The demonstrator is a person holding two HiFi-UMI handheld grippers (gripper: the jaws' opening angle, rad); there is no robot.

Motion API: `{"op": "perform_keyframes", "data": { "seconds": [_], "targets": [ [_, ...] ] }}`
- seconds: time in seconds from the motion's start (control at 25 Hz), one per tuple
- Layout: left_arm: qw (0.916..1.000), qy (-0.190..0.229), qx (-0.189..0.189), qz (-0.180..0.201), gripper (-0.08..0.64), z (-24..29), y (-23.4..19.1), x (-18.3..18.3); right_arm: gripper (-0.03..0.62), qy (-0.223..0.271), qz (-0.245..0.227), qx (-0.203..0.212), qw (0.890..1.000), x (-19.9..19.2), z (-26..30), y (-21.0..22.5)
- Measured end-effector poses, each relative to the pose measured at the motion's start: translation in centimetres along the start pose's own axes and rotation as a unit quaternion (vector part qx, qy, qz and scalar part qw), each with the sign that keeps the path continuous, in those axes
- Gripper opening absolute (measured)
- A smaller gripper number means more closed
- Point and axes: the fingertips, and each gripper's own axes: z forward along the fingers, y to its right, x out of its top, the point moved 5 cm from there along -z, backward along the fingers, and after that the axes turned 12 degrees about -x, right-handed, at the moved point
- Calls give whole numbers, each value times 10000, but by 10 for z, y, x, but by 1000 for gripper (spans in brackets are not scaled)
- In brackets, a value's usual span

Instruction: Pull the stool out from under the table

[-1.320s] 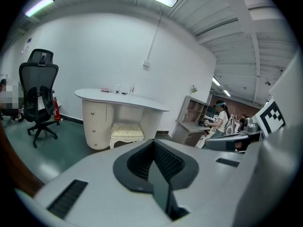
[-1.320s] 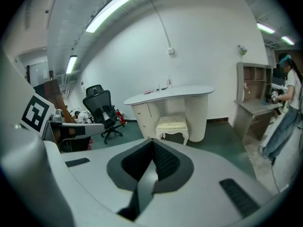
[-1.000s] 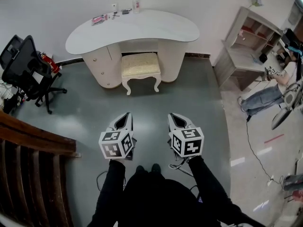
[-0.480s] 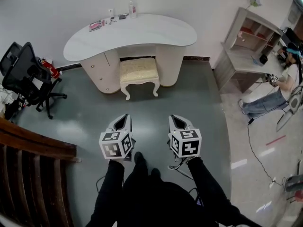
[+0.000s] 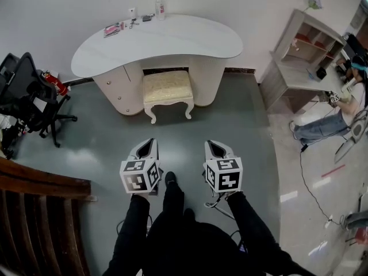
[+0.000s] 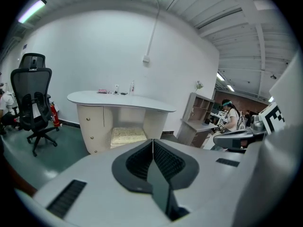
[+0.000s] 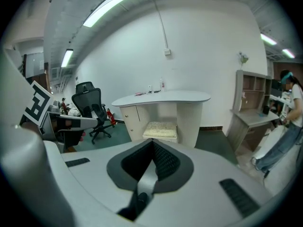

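Jaws still together, stool point(image 5: 167, 86) closer

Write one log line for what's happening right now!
stool: tucked under table, untouched | left gripper: shut, empty | right gripper: shut, empty

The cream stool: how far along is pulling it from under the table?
Nothing done: the cream cushioned stool sits tucked under the white curved table. In hand: nothing; left gripper and right gripper are shut, empty, far from it. Left: approach, grasp, pull out.
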Motion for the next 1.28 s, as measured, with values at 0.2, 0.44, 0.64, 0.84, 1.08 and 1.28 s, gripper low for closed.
{"op": "perform_keyframes", "data": {
  "seconds": [0.2,0.44,0.64,0.84,1.08,1.28],
  "targets": [
    [9999,-110,-20,-41,9,32,-37,13,3,-64,-10,-121,9999,19,39,-3],
    [9995,-315,-53,-77,9,72,-83,32,3,-288,-54,-276,9992,43,91,-14],
    [9988,-464,-119,-107,9,100,-118,39,3,-449,-93,-444,9980,56,135,-26],
    [9984,-558,-135,-16,9,121,-151,43,3,-560,-189,-546,9968,65,172,-41],
    [9978,-608,-34,-265,11,142,-184,28,3,-748,-332,-550,9951,57,206,-46],
    [9965,-714,109,-418,11,165,-214,9,3,-886,-435,-536,9937,43,247,-48]
  ]
}}
